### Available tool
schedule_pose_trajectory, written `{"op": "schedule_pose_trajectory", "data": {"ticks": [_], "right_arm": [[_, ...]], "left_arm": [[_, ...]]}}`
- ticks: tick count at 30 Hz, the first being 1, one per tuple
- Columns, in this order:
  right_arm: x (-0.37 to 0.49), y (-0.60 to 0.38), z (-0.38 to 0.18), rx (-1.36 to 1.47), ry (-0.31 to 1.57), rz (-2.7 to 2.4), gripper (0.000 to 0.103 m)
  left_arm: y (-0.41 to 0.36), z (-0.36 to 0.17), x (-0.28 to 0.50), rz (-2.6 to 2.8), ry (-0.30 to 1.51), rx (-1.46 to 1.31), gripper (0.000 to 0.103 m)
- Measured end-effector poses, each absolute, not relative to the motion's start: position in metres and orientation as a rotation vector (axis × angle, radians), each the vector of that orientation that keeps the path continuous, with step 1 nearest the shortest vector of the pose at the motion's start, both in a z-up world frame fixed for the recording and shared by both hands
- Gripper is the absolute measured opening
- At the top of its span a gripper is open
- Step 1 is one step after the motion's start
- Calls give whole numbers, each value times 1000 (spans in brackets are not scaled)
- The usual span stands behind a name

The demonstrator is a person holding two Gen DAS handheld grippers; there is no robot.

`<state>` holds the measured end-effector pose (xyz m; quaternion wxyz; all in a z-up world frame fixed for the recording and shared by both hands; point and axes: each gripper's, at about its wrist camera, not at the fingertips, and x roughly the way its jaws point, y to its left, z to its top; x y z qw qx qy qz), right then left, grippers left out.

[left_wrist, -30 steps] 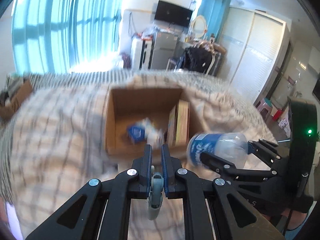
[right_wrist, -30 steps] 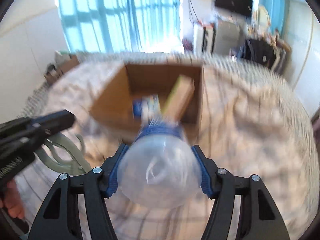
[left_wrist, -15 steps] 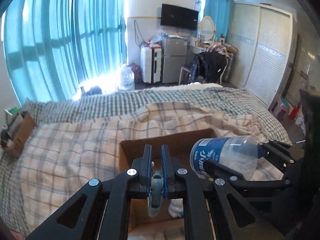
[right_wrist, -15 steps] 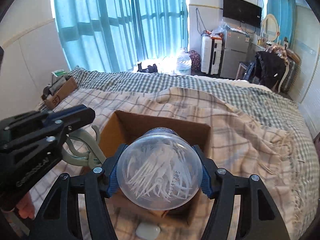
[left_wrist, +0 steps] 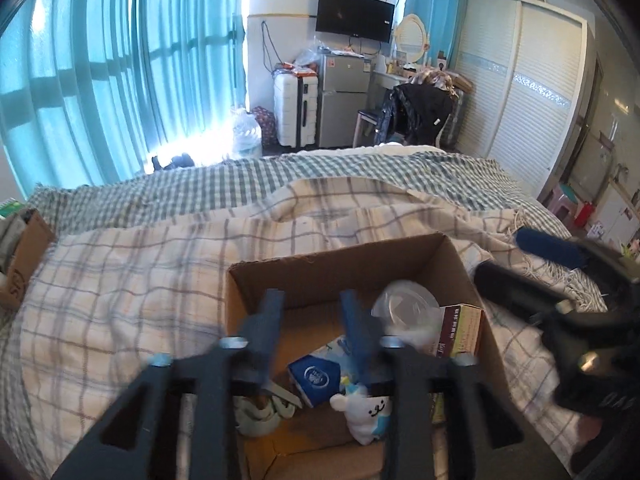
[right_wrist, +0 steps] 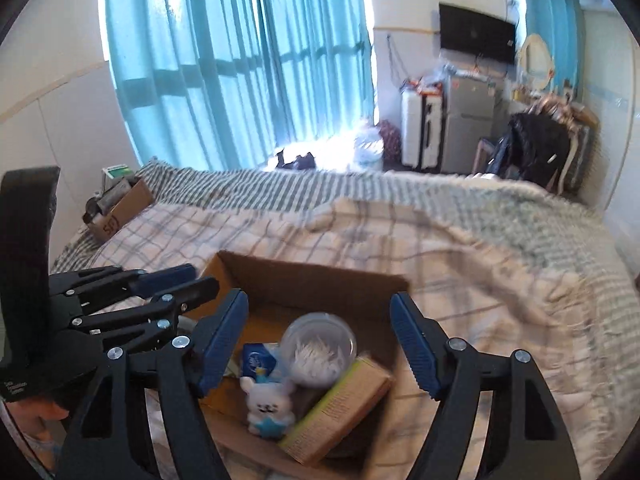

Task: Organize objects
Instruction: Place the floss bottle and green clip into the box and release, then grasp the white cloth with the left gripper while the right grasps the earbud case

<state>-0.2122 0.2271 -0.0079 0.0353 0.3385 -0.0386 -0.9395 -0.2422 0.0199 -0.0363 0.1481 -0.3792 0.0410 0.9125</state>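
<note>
A brown cardboard box (left_wrist: 328, 268) (right_wrist: 304, 276) sits on the plaid bed. Inside lie a clear jar of cotton swabs (left_wrist: 404, 312) (right_wrist: 318, 348), a white plush toy (left_wrist: 366, 412) (right_wrist: 268, 404), a blue packet (left_wrist: 314, 376) (right_wrist: 256, 362), a tan book-like box (left_wrist: 460, 332) (right_wrist: 340, 404) and a pale green hook-shaped thing (left_wrist: 260, 412). My left gripper (left_wrist: 312, 320) is open and empty over the box's near left part. My right gripper (right_wrist: 320, 332) is open and empty just above the jar.
A smaller cardboard box (left_wrist: 24, 256) (right_wrist: 120, 208) with items sits at the bed's far left edge. Blue curtains, a suitcase, a small fridge and a chair with a dark jacket stand beyond the bed. A wardrobe lines the right wall.
The right gripper opened and the swab jar now lies in the box. The left gripper opened and the green hook thing it held now lies in the box.
</note>
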Motion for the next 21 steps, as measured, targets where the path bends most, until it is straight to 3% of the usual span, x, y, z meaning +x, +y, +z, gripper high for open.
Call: {"op": "schedule_pose_trajectory", "data": {"ticks": [6, 13, 16, 21], "right_arm": [[-164, 231, 27, 1024, -59, -2937, 73], [-101, 228, 46, 1035, -20, -2984, 73], [-74, 221, 54, 1015, -3, -3007, 74], [-46, 211, 55, 994, 27, -3040, 91]], "left_arm": [[4, -6, -193, 2683, 87, -1015, 80], [-20, 6, -134, 2741, 78, -1001, 82], [-28, 7, -109, 2772, 83, -984, 90], [-36, -7, -85, 2800, 80, -991, 99]]}}
